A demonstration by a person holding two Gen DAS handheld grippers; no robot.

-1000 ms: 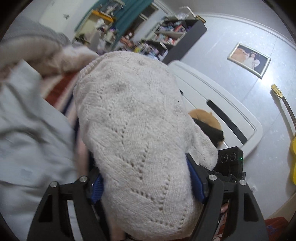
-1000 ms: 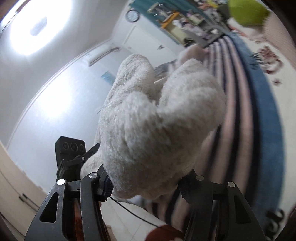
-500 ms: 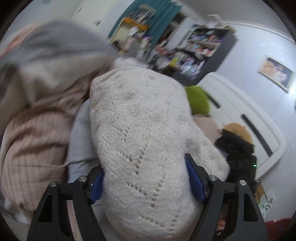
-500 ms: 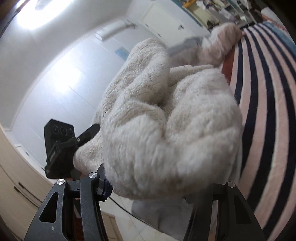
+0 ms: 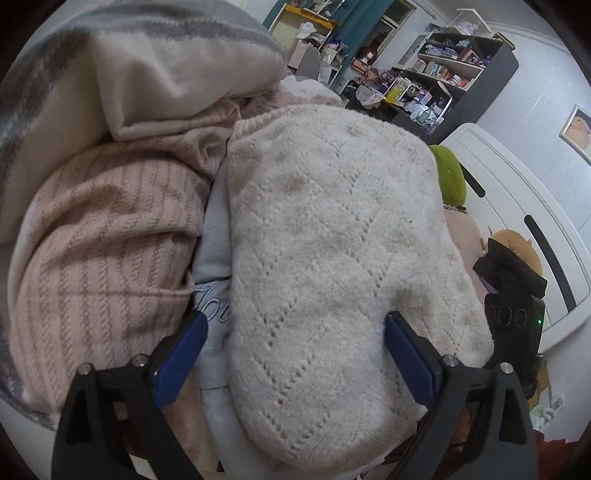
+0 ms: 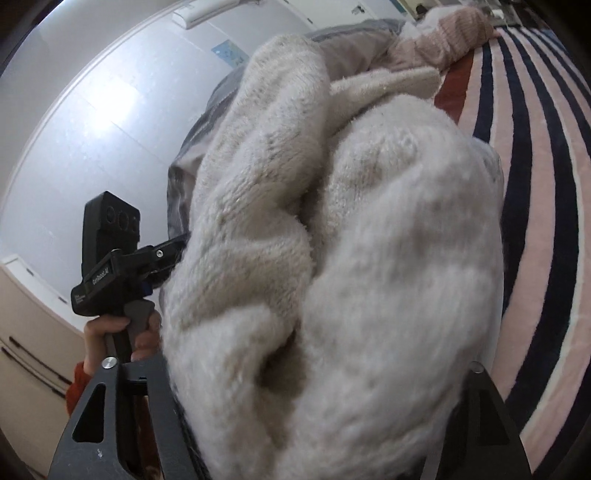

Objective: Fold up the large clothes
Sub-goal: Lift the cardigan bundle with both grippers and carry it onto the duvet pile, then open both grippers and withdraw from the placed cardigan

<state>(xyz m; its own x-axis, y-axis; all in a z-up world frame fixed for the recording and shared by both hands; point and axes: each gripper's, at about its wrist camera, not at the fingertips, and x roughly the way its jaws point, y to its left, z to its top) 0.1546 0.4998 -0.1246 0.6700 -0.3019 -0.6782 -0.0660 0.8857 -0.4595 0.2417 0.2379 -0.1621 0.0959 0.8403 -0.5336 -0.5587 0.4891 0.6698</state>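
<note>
Late in the fold, by the look of it: cream knit sweater (image 5: 332, 258) bundled thick, lying on the heap of clothes on the striped bed cover (image 6: 535, 184). Left tool (image 5: 295, 354) spread wide, one pad clear of the knit; right tool (image 6: 314, 424) buried in wool, grip impossible to tell. Left to do, probably: release and squaring on the pile beside the pink ribbed knit (image 5: 103, 240).

A dark shelf unit (image 5: 461, 70) crammed with books and clutter stands against a pale wall, beside teal curtains (image 5: 356, 18) and a framed picture (image 5: 578, 131). A white headboard (image 5: 517, 206) sits nearby. An air conditioner (image 6: 207, 14) hangs high above a striped bedcover (image 6: 535, 147).
</note>
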